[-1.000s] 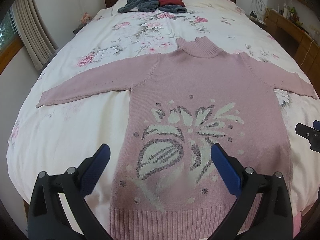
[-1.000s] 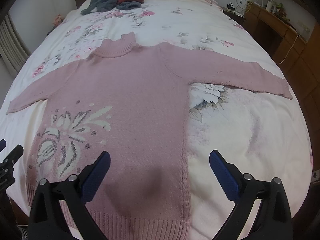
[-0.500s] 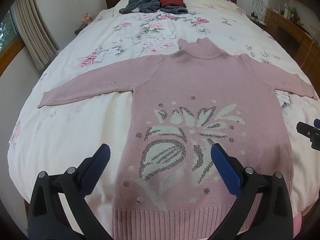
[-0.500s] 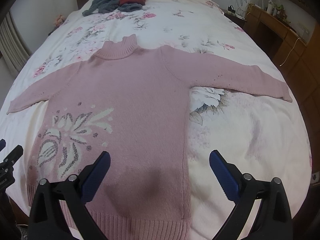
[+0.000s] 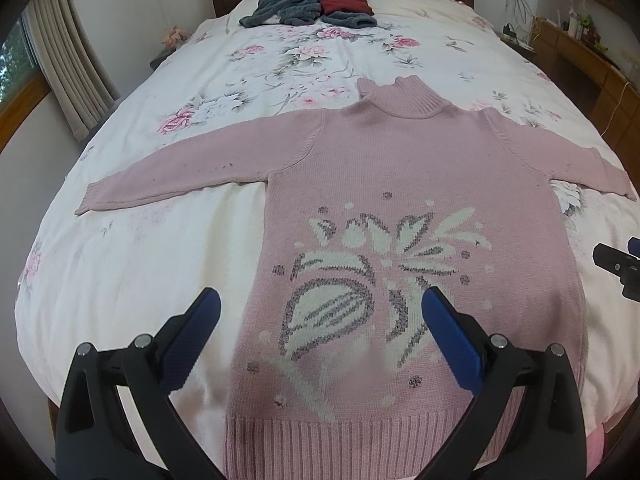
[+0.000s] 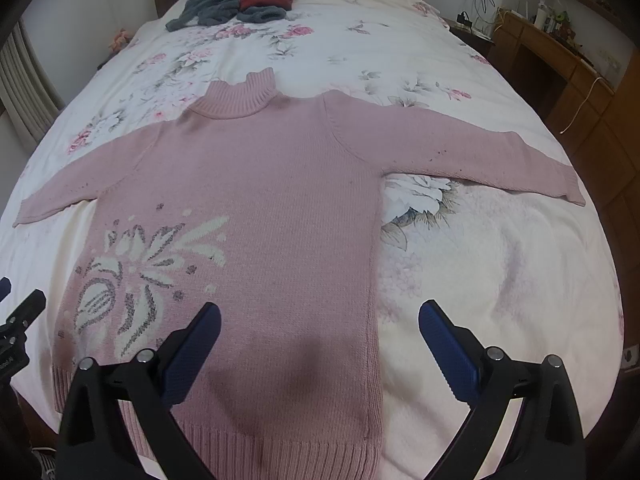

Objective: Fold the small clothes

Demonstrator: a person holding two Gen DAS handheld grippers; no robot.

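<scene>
A pink knitted turtleneck sweater with a white and grey leaf pattern lies flat on the bed, both sleeves spread out sideways, hem toward me. My left gripper hovers open above the hem's left part, nothing between its blue pads. My right gripper is open too, held over the hem's right side and the sweater's right edge. A bit of the right gripper pokes in at the left wrist view's right border, and part of the left gripper shows at the right wrist view's left border.
The bed carries a white floral cover. A pile of grey and dark red clothes lies near the wooden headboard. A wooden desk with clutter stands to the right, curtains to the left.
Both grippers have drawn back slightly toward the foot of the bed and stay open; the sweater lies unmoved.
</scene>
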